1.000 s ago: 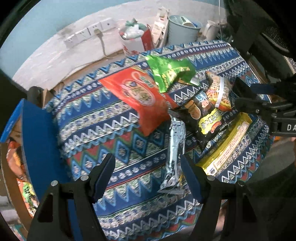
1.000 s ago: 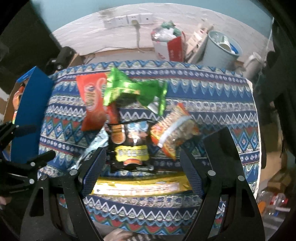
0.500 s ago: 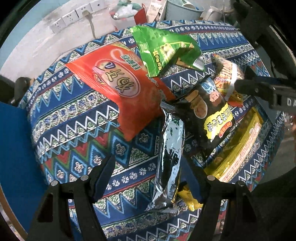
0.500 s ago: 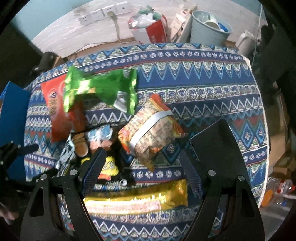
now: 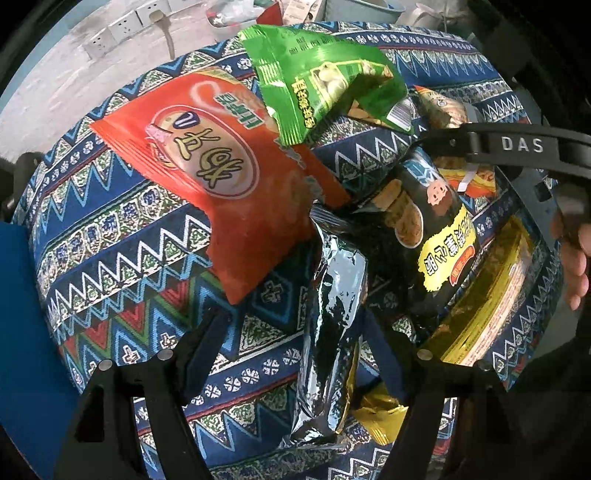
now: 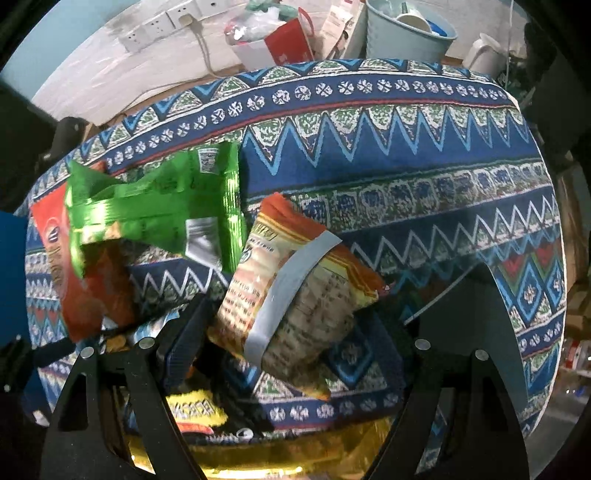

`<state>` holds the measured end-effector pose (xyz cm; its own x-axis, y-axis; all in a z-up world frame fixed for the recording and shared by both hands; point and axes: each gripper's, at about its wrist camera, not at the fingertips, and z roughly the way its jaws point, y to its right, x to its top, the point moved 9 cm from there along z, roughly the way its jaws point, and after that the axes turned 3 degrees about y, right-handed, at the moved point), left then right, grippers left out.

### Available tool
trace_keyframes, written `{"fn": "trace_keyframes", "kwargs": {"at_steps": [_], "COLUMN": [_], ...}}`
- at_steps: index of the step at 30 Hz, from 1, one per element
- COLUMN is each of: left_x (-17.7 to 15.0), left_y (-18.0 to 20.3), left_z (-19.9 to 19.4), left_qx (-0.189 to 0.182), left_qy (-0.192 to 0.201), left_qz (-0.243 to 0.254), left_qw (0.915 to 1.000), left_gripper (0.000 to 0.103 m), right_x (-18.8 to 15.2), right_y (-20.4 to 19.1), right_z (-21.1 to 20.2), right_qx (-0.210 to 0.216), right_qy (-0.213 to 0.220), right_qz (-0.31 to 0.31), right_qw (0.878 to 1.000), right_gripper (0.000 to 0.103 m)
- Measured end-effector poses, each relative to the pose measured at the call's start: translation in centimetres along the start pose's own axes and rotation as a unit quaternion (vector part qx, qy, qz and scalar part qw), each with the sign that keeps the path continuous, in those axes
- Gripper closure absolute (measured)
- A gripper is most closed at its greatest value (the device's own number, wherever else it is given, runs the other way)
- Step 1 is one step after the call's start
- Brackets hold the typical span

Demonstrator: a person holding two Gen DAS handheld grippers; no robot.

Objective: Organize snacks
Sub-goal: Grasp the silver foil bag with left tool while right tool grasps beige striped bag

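1. A long silver foil snack packet (image 5: 328, 332) lies on the counter (image 5: 122, 236), which is draped in a blue, red and green zigzag-patterned cloth; the packet sits between the spread fingers of the left gripper (image 5: 295, 354), whose jaws have just been opening and do not press on it.
2. A black crinkled snack bag with a yellow label (image 5: 424, 236) rests just beside the silver packet, partly over a long gold foil packet (image 5: 491, 295) near the counter's edge.
3. A large red plastic snack bag (image 5: 221, 184) lies flat next to them, its far corner overlapped by a crumpled green foil bag (image 5: 317, 81).
4. An orange noodle-style packet with a grey band across it (image 6: 295, 295) lies between the fingers of the right gripper (image 6: 295, 350), which stands wide apart; whether the left finger touches the packet's edge is hard to tell in the distorted view.
5. In the left wrist view, the right gripper's black arm crosses above the orange packet, and a person's fingers (image 5: 574, 266) show at the frame's edge.
6. A blue box wall (image 5: 18, 332) stands at the counter's side.
7. Beyond the counter sit white wall sockets (image 6: 162, 26), a red-and-white paper bag (image 6: 280, 44) and a pale blue plastic bucket (image 6: 402, 37).
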<state>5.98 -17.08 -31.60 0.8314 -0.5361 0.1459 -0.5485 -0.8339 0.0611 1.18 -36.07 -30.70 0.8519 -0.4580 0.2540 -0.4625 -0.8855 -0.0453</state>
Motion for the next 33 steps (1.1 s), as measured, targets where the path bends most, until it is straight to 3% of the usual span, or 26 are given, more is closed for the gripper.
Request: {"fn": "trace_keyframes", "kwargs": {"at_steps": [3, 6, 7, 9, 10, 11, 12, 19, 33], "left_x": [-0.1, -0.1, -0.1, -0.4, -0.4, -0.6, -0.7, -1.4, -2.3], "left_y": [0.5, 0.9, 1.3, 1.8, 2.1, 2.1, 2.0, 1.7, -3.9], "left_z": [0.8, 1.2, 1.2, 1.2, 1.2, 1.2, 1.3, -0.4, -5.6], "left_qx": [-0.002, -0.002, -0.006, -0.007, -0.009, -0.012, -0.014, -0.001, 0.004], "left_qy": [-0.003, -0.002, 0.001, 0.004, 0.004, 0.003, 0.004, 0.026, 0.067], "left_qz": [0.003, 0.009, 0.018, 0.039, 0.047, 0.049, 0.046, 0.049, -0.036], "left_qw": [1.0, 0.9999, 0.9998, 0.9992, 0.9988, 0.9987, 0.9988, 0.9985, 0.9971], "left_gripper": [0.026, 0.031, 0.039, 0.055, 0.069, 0.072, 0.072, 0.075, 0.075], "right_x": [0.0, 0.0, 0.0, -0.2, -0.2, -0.1, -0.2, 0.4, 1.0], "right_y": [0.0, -0.1, -0.1, -0.2, -0.3, -0.4, -0.2, -1.1, -4.3], "right_z": [0.6, 0.6, 0.5, 0.2, -0.1, -0.3, -1.0, -3.1, -8.0], "right_qx": [-0.012, -0.023, -0.022, -0.024, -0.027, -0.03, -0.032, -0.031, -0.009], "right_qy": [-0.002, 0.007, 0.008, 0.01, 0.011, 0.015, 0.019, 0.046, 0.091], "right_qz": [-0.012, -0.036, -0.041, -0.052, -0.056, -0.063, -0.069, -0.087, -0.097], "right_qw": [1.0, 0.999, 0.999, 0.998, 0.998, 0.997, 0.997, 0.995, 0.991], "right_gripper": [0.023, 0.035, 0.044, 0.049, 0.052, 0.057, 0.063, 0.063, 0.063]}}
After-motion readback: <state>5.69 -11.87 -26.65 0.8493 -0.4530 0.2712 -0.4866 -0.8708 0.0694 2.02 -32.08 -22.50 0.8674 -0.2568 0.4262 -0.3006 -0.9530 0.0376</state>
